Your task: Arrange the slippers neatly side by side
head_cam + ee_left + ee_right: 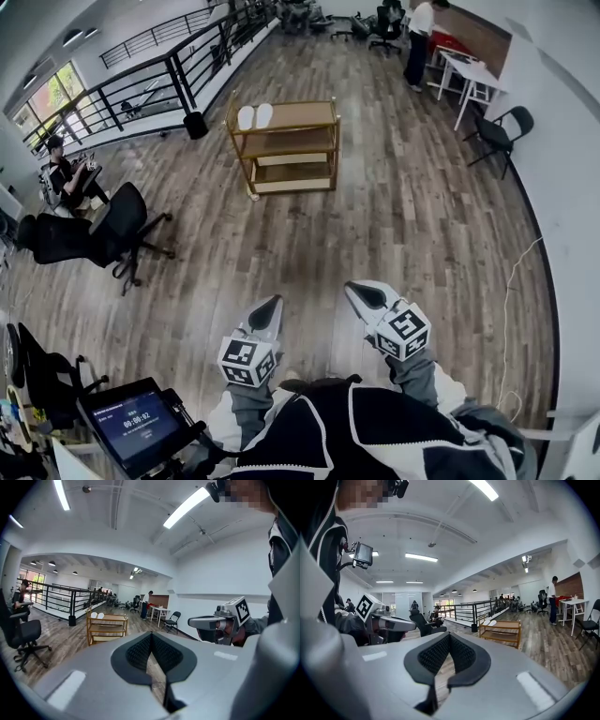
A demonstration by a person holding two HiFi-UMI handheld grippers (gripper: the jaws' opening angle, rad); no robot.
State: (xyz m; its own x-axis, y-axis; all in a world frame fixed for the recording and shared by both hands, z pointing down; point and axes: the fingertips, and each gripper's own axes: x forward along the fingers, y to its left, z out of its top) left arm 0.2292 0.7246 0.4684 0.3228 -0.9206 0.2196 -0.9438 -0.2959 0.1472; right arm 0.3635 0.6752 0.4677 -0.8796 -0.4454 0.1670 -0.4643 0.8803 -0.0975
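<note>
Left gripper and right gripper closed, empty, held forward. Slippers lie distant on rack, so grasping is judged premature.

The head view looks steeply down from above and behind the left tongs and right tongs. Each gripper view sits close behind its own jaws, facing nearly level; all three share the wooden shelf far ahead of the tongs
</note>
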